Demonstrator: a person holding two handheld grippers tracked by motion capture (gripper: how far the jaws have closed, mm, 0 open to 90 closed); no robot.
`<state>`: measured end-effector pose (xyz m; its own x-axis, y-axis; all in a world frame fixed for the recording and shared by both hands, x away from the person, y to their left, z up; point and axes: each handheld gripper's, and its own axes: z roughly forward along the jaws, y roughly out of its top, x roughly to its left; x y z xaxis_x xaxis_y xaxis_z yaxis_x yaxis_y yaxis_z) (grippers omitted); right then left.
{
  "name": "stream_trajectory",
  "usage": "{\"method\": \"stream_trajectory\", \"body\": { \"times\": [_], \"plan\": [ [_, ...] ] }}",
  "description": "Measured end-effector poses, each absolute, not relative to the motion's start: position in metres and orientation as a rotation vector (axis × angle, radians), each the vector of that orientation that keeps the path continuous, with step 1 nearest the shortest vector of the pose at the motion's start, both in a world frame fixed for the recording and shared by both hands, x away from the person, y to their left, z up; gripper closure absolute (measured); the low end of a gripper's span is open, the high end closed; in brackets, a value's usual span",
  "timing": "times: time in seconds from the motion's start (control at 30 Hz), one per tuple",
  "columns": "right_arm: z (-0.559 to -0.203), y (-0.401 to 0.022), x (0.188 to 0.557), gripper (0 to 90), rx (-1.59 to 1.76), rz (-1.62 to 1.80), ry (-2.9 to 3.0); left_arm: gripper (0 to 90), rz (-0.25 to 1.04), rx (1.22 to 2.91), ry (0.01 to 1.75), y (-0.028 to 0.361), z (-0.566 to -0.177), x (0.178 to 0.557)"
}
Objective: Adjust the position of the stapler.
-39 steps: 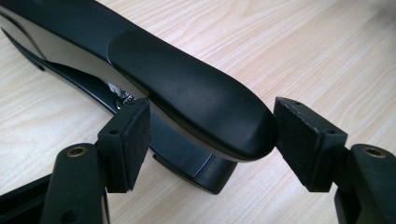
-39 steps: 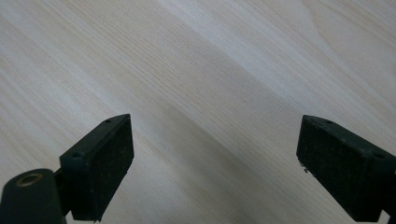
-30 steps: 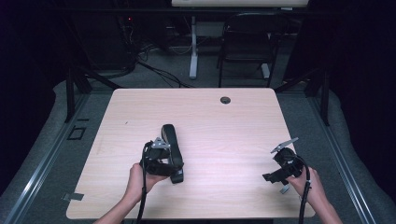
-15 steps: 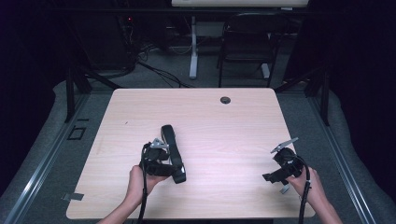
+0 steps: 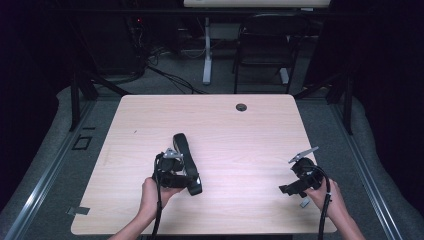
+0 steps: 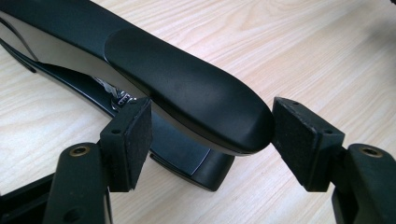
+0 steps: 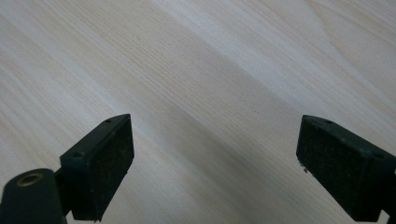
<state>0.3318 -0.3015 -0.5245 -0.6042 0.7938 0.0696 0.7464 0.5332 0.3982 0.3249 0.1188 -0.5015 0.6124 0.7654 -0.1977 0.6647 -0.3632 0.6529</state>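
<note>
- Nearest the person's edge of the table (image 5: 240, 125), two bare forearms come in from the bottom of the high view, one hand on each gripper.
- The left gripper (image 5: 172, 172) sits at the near end of a black stapler (image 5: 186, 162), a long thing with a rounded top arm over a flat base, lying on the wood left of the table's middle.
- In the left gripper view, the stapler (image 6: 187, 93) has its rounded end between the two pads (image 6: 133, 140). The left-hand pad looks to be against the stapler's side; the other pad sits right at the tip of the rounded end, and I cannot tell whether it touches. So the jaws stand around the stapler's end, and a firm clamp is not clear.
- In that same view the stapler's top arm rises a little off its base, with some metal showing in the gap, and the base rests flat on the wood.
- The right gripper (image 5: 300, 182) is well apart from the stapler, near the table's right front corner, held in the right hand (image 5: 325, 197) with its cable trailing back along the forearm.
- In the right gripper view, the pads (image 7: 105, 163) stand wide apart with bare pale wood grain between them.
- Farther out, the stapler's other end points away from the person, toward the table's middle.
- Near the far edge sits a small dark round cable hole (image 5: 241, 107).
- Beyond the table stand a black chair (image 5: 265, 50) and a white post (image 5: 206, 50) on the dim floor.
</note>
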Motion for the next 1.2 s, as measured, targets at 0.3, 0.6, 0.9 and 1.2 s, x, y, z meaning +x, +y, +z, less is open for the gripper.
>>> {"method": "stream_trajectory", "body": {
  "times": [0.3, 0.6, 0.9, 1.2],
  "plan": [
    [-0.525, -0.298, 0.333, 11.2, 1.343, 0.62, 2.639, 31.2, 0.204, 2.102, 1.125, 0.107, -0.502, 0.327],
    [-0.523, -0.298, 0.332, 11.2, 1.36, 0.637, 2.634, 32.7, 0.145, 2.107, 1.108, 0.113, -0.502, 0.329],
    [-0.517, -0.282, 0.329, 7.9, 1.35, 0.717, 2.646, 18.3, 0.156, 2.095, 1.136, 0.139, -0.497, 0.328],
    [-0.519, -0.253, 0.337, 2.2, 1.342, 0.713, 2.695, 6.0, 0.174, 2.083, 1.213, 0.168, -0.499, 0.346]
  ]
}}
